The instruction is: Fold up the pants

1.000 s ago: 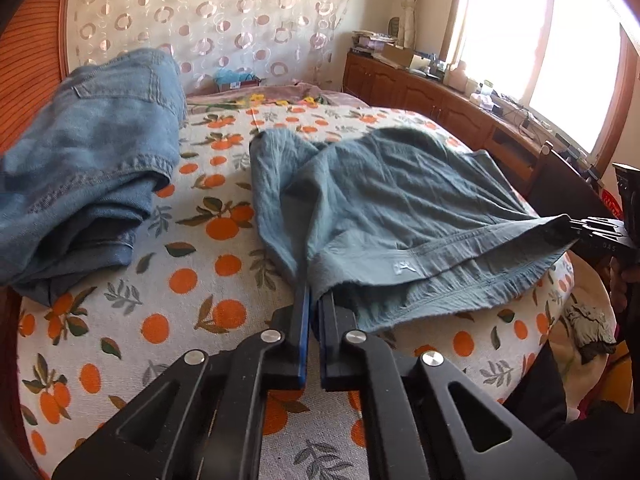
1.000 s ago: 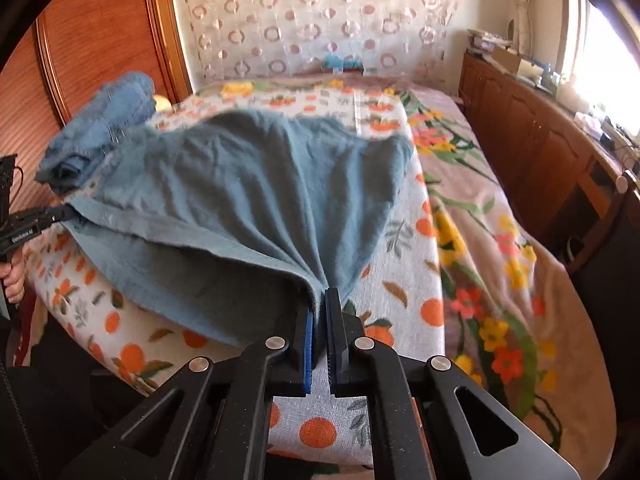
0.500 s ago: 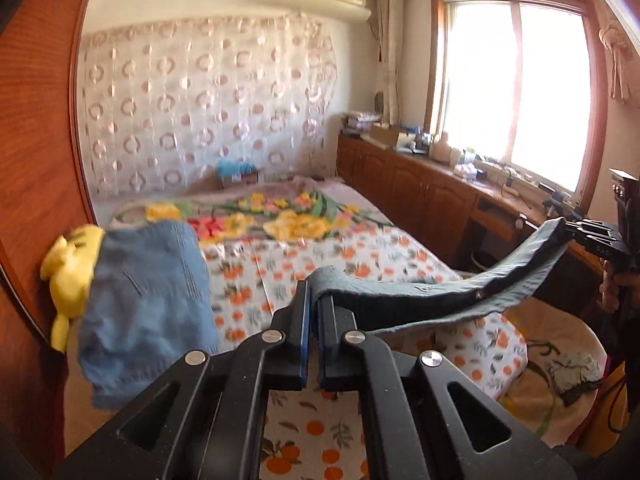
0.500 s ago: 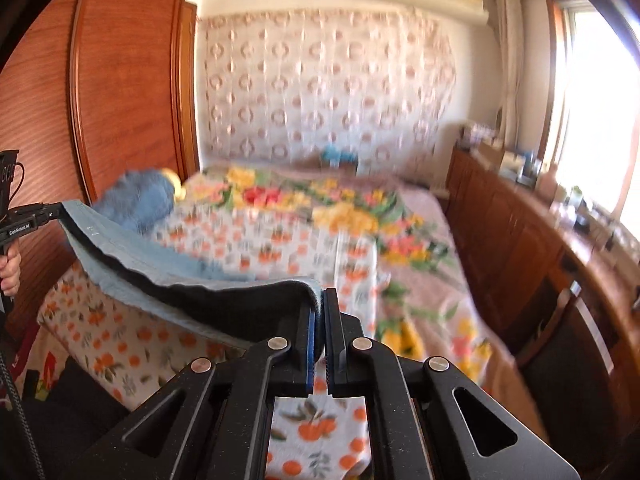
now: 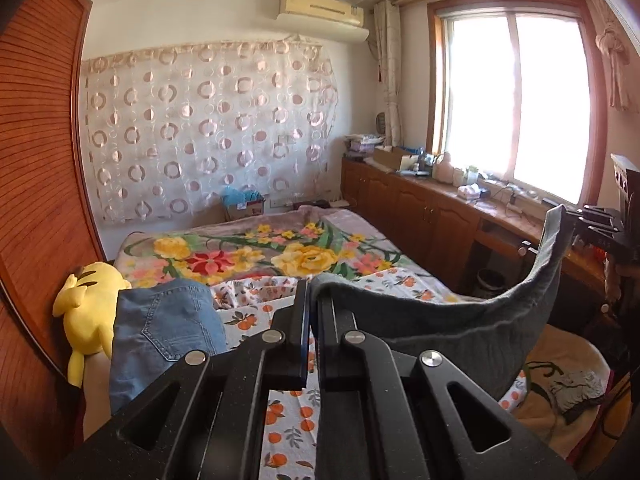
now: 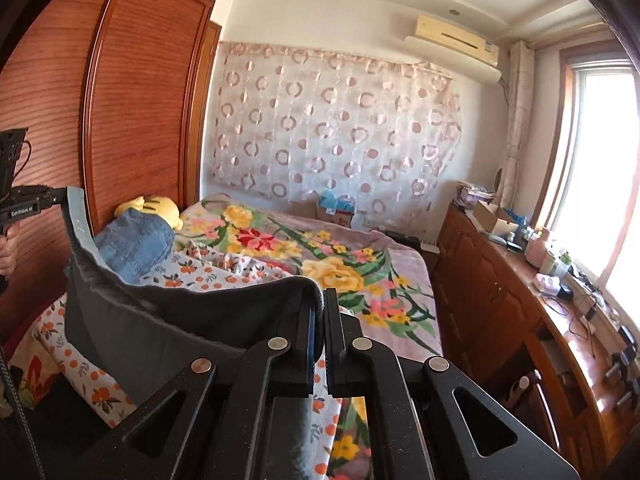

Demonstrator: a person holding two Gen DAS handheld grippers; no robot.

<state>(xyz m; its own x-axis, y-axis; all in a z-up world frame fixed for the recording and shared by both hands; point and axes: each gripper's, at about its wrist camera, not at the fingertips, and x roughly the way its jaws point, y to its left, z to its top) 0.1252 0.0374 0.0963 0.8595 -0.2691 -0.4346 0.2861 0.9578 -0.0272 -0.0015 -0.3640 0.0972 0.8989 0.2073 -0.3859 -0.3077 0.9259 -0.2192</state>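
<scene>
The grey-blue pants (image 5: 460,332) hang in the air above the bed, held by their edge at two corners. My left gripper (image 5: 313,294) is shut on one corner, and the cloth sags from it to the right toward the other gripper (image 5: 576,220). In the right wrist view, my right gripper (image 6: 323,300) is shut on the other corner of the pants (image 6: 160,320), which stretch left to the left gripper (image 6: 60,198). The lower part of the pants drops out of sight below both cameras.
Folded blue jeans (image 5: 168,336) and a yellow plush toy (image 5: 88,304) lie at the bed's left side by the wooden wardrobe (image 6: 132,120). The bed (image 5: 256,256) carries an orange-print sheet and a floral blanket. Wooden cabinets (image 6: 500,312) with clutter run under the window.
Both grippers have risen, lifting the pants off the bed so they hang between them. Both views have tilted up from the mattress to the room.
</scene>
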